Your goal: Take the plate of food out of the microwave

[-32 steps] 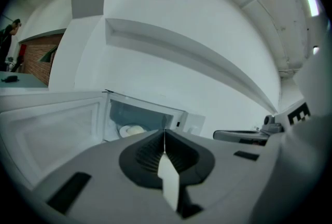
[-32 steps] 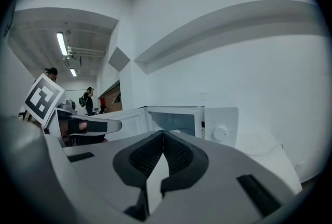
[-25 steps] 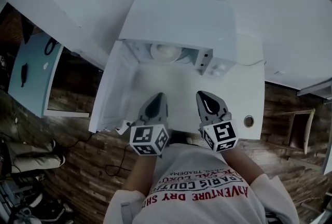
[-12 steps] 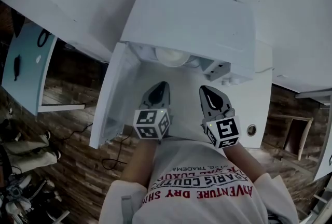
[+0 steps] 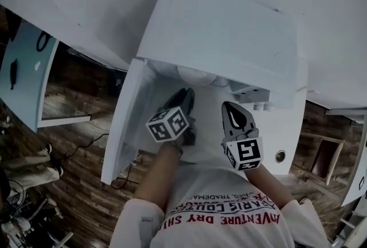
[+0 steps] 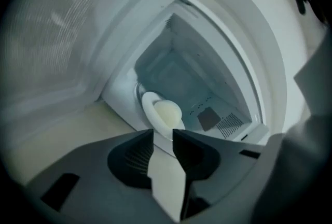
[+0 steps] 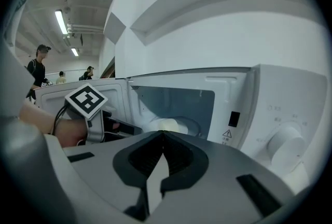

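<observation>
The white microwave (image 5: 229, 34) stands with its door (image 5: 129, 120) swung open to the left. Inside on the turntable sits a white plate (image 6: 154, 114) with pale food (image 6: 167, 113); it also shows as the plate (image 5: 198, 76) and the plate (image 7: 171, 125). My left gripper (image 5: 186, 95) is tilted at the cavity's mouth, just short of the plate. Its jaws are opening, with a narrow gap and nothing between them (image 6: 163, 132). My right gripper (image 5: 229, 106) hangs in front of the control panel, shut and empty (image 7: 163, 134).
The microwave rests on a white table (image 5: 281, 126) with a round cable hole (image 5: 280, 156). Control knobs (image 7: 282, 148) are on the microwave's right side. A light-blue table (image 5: 23, 69) stands at the left over wooden floor. People (image 7: 39, 65) stand far off.
My left gripper has moved forward to the microwave's opening, rolled to one side, and its jaws have parted. The right gripper has barely moved. The head view has come closer to the microwave.
</observation>
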`<state>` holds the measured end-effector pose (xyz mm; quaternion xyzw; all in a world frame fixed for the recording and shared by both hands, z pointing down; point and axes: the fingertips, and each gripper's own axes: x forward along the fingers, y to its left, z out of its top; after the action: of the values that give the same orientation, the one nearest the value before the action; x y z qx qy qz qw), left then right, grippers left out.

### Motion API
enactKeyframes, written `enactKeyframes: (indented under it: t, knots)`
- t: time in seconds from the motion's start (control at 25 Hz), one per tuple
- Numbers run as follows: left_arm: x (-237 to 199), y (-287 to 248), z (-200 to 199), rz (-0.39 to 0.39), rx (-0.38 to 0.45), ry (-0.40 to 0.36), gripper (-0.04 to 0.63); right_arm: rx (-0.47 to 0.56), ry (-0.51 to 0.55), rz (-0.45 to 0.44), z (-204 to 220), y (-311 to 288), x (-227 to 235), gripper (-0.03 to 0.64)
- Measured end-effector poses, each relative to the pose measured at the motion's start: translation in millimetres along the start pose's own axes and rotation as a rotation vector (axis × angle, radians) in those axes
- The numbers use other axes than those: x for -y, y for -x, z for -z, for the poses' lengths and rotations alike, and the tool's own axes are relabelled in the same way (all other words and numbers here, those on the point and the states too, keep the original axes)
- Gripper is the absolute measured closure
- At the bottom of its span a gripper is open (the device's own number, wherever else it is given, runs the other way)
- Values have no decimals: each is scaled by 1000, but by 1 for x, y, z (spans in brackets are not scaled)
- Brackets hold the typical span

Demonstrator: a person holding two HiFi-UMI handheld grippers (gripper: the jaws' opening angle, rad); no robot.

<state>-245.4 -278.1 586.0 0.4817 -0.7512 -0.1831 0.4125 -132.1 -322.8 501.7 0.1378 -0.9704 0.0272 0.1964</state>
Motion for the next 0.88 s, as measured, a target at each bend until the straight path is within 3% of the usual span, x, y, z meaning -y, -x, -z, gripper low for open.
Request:
enactKeyframes:
  t: [0.08, 0.16, 0.48, 0.6, 0.88]
  knots:
    - [-8, -10, 2, 18, 8, 156, 496, -8, 4, 14, 2, -2, 3, 607]
    - [-11, -18, 3, 28, 18, 256, 494, -15, 6, 23, 3, -3, 6, 607]
    - [-15, -35, -3, 52, 55, 489, 482, -41, 3, 42, 9, -12, 15, 607]
    - [-8, -39, -8, 76, 52, 530, 482, -50, -3, 40, 12, -13, 15, 606]
    - [-14, -46, -6, 16, 11, 548, 508, -69, -19, 40, 18, -13, 18, 606]
